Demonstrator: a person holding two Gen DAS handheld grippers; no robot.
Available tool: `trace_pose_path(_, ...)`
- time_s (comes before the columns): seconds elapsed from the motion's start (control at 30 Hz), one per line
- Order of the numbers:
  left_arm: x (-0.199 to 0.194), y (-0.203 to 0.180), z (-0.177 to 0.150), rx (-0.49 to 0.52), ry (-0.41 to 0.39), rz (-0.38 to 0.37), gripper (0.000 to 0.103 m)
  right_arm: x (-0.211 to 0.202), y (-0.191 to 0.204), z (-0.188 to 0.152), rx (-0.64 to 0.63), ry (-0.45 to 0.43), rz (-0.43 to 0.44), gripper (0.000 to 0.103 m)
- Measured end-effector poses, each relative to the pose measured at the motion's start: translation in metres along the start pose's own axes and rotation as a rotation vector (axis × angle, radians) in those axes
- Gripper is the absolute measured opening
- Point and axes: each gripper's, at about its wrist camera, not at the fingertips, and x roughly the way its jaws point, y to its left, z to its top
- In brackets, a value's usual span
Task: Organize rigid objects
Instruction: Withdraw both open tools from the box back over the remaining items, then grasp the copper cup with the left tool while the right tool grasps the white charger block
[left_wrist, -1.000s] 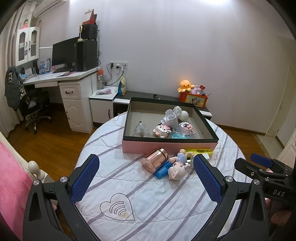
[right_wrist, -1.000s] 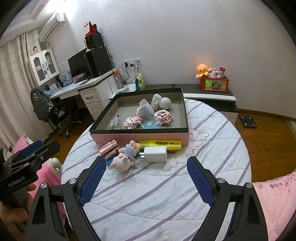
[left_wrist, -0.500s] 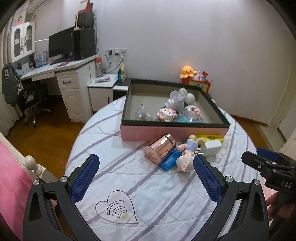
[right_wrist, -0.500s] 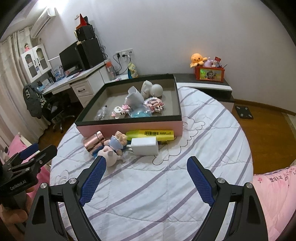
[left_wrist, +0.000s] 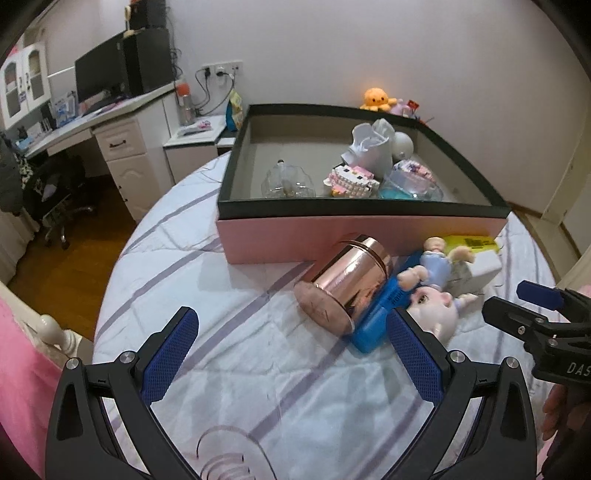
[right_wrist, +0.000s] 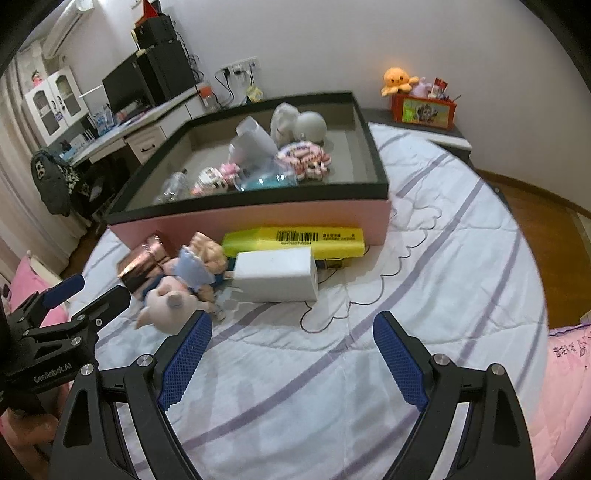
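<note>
On the round quilted table, a rose-gold metal can lies on its side against a blue block. Beside it lie a baby doll, a white charger block and a yellow box. Behind them stands a pink box with a black rim, holding several toys and a glass jar. My left gripper is open, low over the cloth just short of the can. Near the white charger block my right gripper also stands open, with nothing between its blue pads.
A white desk with a monitor and a black office chair stand at the left. A low cabinet with an orange plush and a red box sits behind the table. Pink bedding lies at the right, a bedpost at the left.
Both grippers have come down and forward toward the pile in front of the pink box, so the can, doll and charger look much larger. Their jaws stayed open.
</note>
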Motion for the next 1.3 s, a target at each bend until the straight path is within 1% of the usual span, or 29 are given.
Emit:
trace_pose_path(0.13, 0.016, -0.004, 0.008, 0.039, 0.016, -0.005, 0.103, 0.017, 0.0, 0.005, -0.001, 0.022, 0.013, 0.09)
trace_pose_path(0.27, 0.032, -0.006, 0.015, 0.055, 0.034, -0.039, 0.103, 0.025, 0.002, 0.009, -0.008, 0.024, 0.028, 0.09)
trace_pose_path(0.33, 0.036, -0.006, 0.018, 0.058, 0.034, -0.048, 0.1, 0.028, 0.003, 0.011, -0.016, 0.021, 0.031, 0.09)
trace_pose_path(0.37, 0.039, -0.007, 0.019, 0.055, 0.04, -0.069, 0.097, 0.028, 0.003, 0.011, -0.017, 0.017, 0.037, 0.09)
trace_pose_path(0.4, 0.042, -0.007, 0.02, 0.05, 0.049, -0.094, 0.085, 0.028, 0.003, 0.011, -0.016, 0.013, 0.044, 0.089)
trace_pose_path(0.43, 0.044, -0.007, 0.021, 0.043, 0.064, -0.126, 0.071, 0.027, 0.002, 0.011, -0.015, 0.008, 0.047, 0.084)
trace_pose_path(0.47, 0.043, -0.007, 0.019, 0.035, 0.069, -0.15, 0.067, 0.028, 0.001, 0.011, -0.014, 0.006, 0.047, 0.078)
trace_pose_path(0.5, 0.043, -0.007, 0.019, 0.031, 0.069, -0.162, 0.06, 0.027, 0.0, 0.011, -0.015, 0.007, 0.049, 0.077)
trace_pose_path(0.53, 0.042, -0.008, 0.018, 0.034, 0.067, -0.164, 0.056, 0.026, -0.001, 0.011, -0.02, 0.007, 0.05, 0.073)
trace_pose_path(0.57, 0.041, -0.009, 0.017, 0.039, 0.062, -0.167, 0.054, 0.025, -0.001, 0.011, -0.027, 0.006, 0.051, 0.069)
trace_pose_path(0.6, 0.04, -0.009, 0.016, 0.039, 0.058, -0.167, 0.053, 0.025, -0.002, 0.011, -0.028, 0.006, 0.055, 0.068)
trace_pose_path(0.67, 0.04, -0.009, 0.016, 0.028, 0.054, -0.161, 0.058, 0.025, -0.002, 0.011, -0.024, 0.007, 0.057, 0.068)
trace_pose_path(0.7, 0.04, -0.007, 0.015, 0.016, 0.054, -0.155, 0.067, 0.026, -0.001, 0.01, -0.029, 0.007, 0.048, 0.068)
trace_pose_path(0.73, 0.041, -0.007, 0.015, 0.007, 0.051, -0.143, 0.069, 0.027, 0.001, 0.01, -0.034, 0.004, 0.04, 0.068)
trace_pose_path(0.77, 0.043, -0.006, 0.015, 0.002, 0.049, -0.154, 0.067, 0.029, 0.003, 0.01, -0.04, -0.001, 0.029, 0.068)
trace_pose_path(0.8, 0.043, -0.006, 0.015, -0.002, 0.047, -0.161, 0.06, 0.029, 0.004, 0.01, -0.041, -0.005, 0.025, 0.068)
trace_pose_path(0.83, 0.042, -0.006, 0.015, -0.006, 0.046, -0.178, 0.049, 0.029, 0.004, 0.01, -0.039, -0.01, 0.025, 0.068)
trace_pose_path(0.93, 0.041, -0.006, 0.014, -0.016, 0.048, -0.177, 0.049, 0.024, 0.002, 0.008, -0.038, -0.021, 0.036, 0.058)
trace_pose_path(1.03, 0.034, -0.002, 0.01, -0.035, 0.042, -0.167, 0.049, 0.018, 0.0, 0.006, -0.031, -0.025, 0.048, 0.057)
trace_pose_path(1.3, 0.013, 0.006, 0.0, -0.048, 0.025, -0.152, 0.048, -0.001, -0.001, 0.003, -0.027, -0.045, 0.067, 0.057)
